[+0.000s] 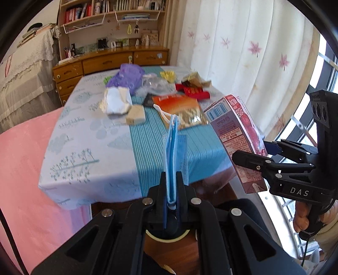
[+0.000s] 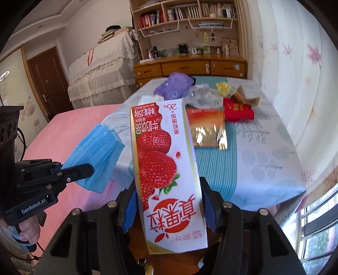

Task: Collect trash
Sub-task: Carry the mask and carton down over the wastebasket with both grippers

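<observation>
**Both grippers loaded, trash pile on the table beyond**

The table (image 1: 88,148), draped in a pale blue cloth with a teal striped band down the middle, fills the middle of both views, with a pink bedspread (image 1: 23,169) along its left side. Behind it stand a wooden dresser (image 1: 109,61) and bookshelves (image 2: 186,12); a flowered curtain (image 1: 243,52) hangs to the right.

On the far half of the table lies a loose heap of trash: a purple plastic bag (image 1: 126,76), a crumpled white wrapper (image 1: 117,100), clear plastic film (image 1: 154,84), an orange and gold foil pouch (image 1: 183,110), a red packet (image 1: 194,92), a small tan box (image 1: 136,115) and a yellow item (image 1: 168,75).

The right gripper (image 2: 168,211) is held off the near edge of the table, its two fingers pressed against the sides of a strawberry milk carton (image 2: 160,165), which stands tilted and upside down by its print.

The left gripper (image 1: 171,190) is beside it, also clear of the table, its fingers pinched together on a folded blue face mask (image 1: 174,148) that stands up edgewise with its white ear loops at the top.
</observation>
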{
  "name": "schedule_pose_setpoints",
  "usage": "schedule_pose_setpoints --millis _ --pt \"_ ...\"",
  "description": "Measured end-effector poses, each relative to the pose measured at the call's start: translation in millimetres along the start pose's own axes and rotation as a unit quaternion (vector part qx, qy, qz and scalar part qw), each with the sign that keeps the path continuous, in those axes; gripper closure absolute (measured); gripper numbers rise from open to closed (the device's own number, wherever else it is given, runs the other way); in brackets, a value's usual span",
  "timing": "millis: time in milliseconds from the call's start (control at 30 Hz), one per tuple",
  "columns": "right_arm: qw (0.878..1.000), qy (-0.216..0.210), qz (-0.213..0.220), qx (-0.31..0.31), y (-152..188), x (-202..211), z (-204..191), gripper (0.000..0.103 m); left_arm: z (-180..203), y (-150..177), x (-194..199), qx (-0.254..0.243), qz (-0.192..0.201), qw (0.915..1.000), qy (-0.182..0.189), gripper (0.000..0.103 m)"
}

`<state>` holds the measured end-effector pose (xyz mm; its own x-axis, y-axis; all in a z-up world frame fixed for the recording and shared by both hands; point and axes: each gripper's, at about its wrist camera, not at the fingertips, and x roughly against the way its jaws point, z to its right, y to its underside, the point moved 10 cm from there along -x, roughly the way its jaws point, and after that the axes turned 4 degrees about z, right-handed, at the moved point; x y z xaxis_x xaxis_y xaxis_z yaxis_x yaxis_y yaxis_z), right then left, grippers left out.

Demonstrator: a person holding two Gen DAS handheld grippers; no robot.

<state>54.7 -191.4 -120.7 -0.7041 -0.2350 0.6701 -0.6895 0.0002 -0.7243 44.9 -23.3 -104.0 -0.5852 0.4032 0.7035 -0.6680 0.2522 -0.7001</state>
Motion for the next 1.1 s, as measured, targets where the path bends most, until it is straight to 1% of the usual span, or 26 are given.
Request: schedule_pose_setpoints --millis 133,200,300,433,500,700,867,1000,1100 --pt "0.999 0.018 -0.029 -0.008 35.5 -23.1 10.1 0.050 2.1 28.9 -26.4 0.002 -0.027 0.9996 0.009 0.099" --pt "0.999 0.025 -0.042 -0.018 50.0 -36.0 16.1 0.050 3.3 40.4 -39.9 -0.002 -0.036 0.9993 0.007 0.099" --pt "0.997 0.034 -0.067 -0.036 74.0 -56.5 26.7 0.050 4.6 63.3 -66.3 -0.008 -0.059 0.9982 0.008 0.099" --pt "0.993 0.044 -0.099 -0.050 104.6 -80.1 35.0 0.050 3.3 82.5 -94.2 -0.003 -0.079 0.9967 0.017 0.099" --pt "0.991 0.050 -0.110 -0.056 118.0 -89.6 38.7 0.050 -1.3 88.8 -107.5 0.001 -0.086 0.9962 0.014 0.099" --pt "0.987 0.059 -0.135 -0.057 146.1 -115.5 42.9 0.050 -8.6 101.4 -128.2 0.004 -0.088 0.9960 0.014 0.099" --pt "0.983 0.060 -0.159 -0.067 168.4 -137.6 45.7 0.050 -13.9 120.7 -145.1 0.009 -0.093 0.9955 0.017 0.099" --pt "0.979 0.058 -0.177 -0.081 184.3 -156.3 47.1 0.050 -19.5 134.1 -164.7 0.033 -0.104 0.9937 0.027 0.099" --pt "0.976 0.055 -0.187 -0.093 189.4 -170.7 49.5 0.050 -21.2 147.9 -182.3 0.047 -0.123 0.9907 0.032 0.099"
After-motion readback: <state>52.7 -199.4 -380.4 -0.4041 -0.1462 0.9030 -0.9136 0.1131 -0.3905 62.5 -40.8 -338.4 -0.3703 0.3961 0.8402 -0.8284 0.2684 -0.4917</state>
